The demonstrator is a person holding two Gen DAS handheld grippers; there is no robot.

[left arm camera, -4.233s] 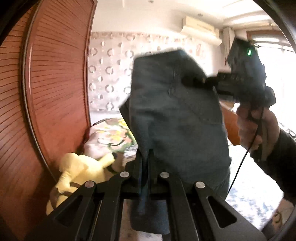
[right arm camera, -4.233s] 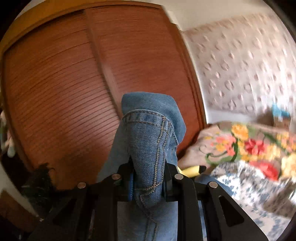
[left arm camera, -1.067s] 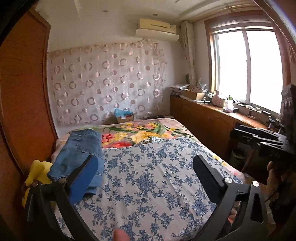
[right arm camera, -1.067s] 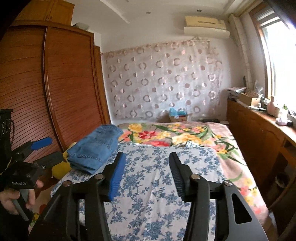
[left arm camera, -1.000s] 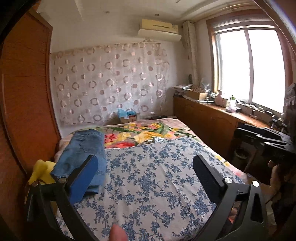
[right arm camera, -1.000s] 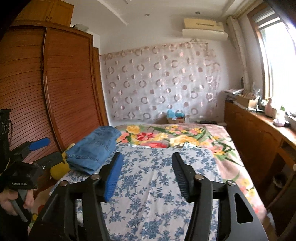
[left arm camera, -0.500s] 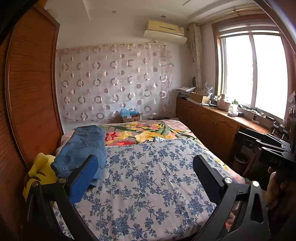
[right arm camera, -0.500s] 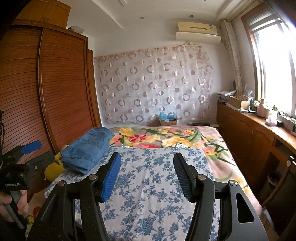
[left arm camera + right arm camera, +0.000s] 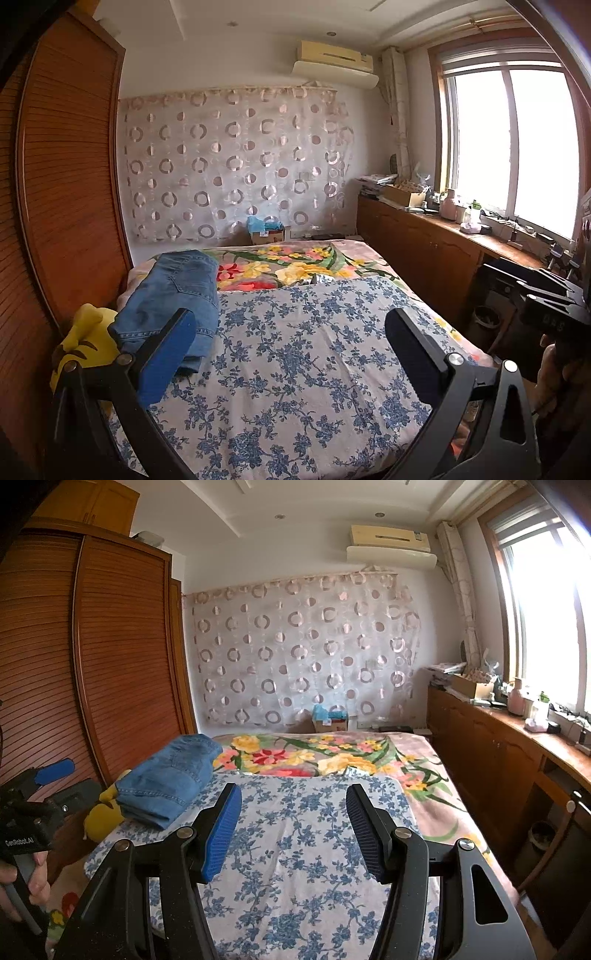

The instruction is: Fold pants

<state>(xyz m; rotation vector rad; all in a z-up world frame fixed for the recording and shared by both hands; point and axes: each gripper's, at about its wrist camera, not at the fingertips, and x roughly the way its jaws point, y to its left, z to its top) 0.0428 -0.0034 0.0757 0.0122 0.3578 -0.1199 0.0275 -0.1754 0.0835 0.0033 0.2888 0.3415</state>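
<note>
Bedroom scene: a bed [image 9: 295, 369] is covered by a blue-flowered sheet [image 9: 314, 849], with a bright floral blanket [image 9: 295, 266] laid across the far end. A slatted wooden wardrobe [image 9: 92, 664] is seen along the left side, a circle-patterned curtain [image 9: 236, 162] on the far wall, an air conditioner [image 9: 334, 62] above it, and a window [image 9: 509, 147] over a cluttered wooden counter [image 9: 498, 731] on the right. A cardboard box [image 9: 330, 722] is placed at the foot of the curtain.

The pants [image 9: 173, 291] are found folded into a compact denim stack at the far-left corner of the bed, partly on the flowered sheet and partly on the blanket, next to the wardrobe. A yellow plush toy [image 9: 83, 339] is wedged just beside them at the bed's left edge, touching the stack's near end.

The left gripper [image 9: 291, 350] is held wide apart above the near part of the bed, nothing between its fingers; from its own camera the left finger [image 9: 166, 358] overlaps the pants in the picture only, no contact is shown. The right gripper [image 9: 293, 830] is likewise spread apart and empty, aimed down the middle of the sheet. Both are well apart from the pants. Each gripper is seen at the edge of the other's view, gripped by a hand [image 9: 22, 886].
</note>
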